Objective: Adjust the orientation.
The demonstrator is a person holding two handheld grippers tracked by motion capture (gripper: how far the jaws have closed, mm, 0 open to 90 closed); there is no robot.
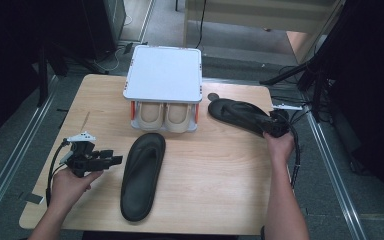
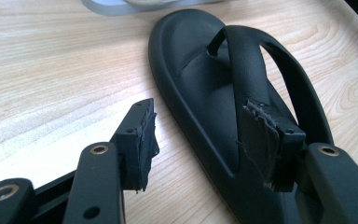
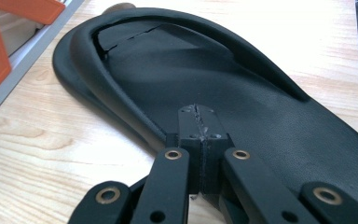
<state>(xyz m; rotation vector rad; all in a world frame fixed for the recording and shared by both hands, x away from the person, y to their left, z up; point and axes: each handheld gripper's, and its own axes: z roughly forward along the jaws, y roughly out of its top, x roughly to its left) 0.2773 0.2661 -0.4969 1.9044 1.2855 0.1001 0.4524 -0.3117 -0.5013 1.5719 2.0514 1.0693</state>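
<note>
Left gripper (image 1: pixel 111 161): jaws wide, holding nothing | right gripper (image 3: pixel 200 140): pinched on floppy black rubber flip-flop (image 3: pixel 223 88) | light, bendy; grab its edge

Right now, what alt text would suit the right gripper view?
The right hand-held gripper, jaws shut together, sits over the near edge of a black rubber flip-flop sandal lying on a light wooden table. An orange and grey rack corner shows at upper left.
</note>
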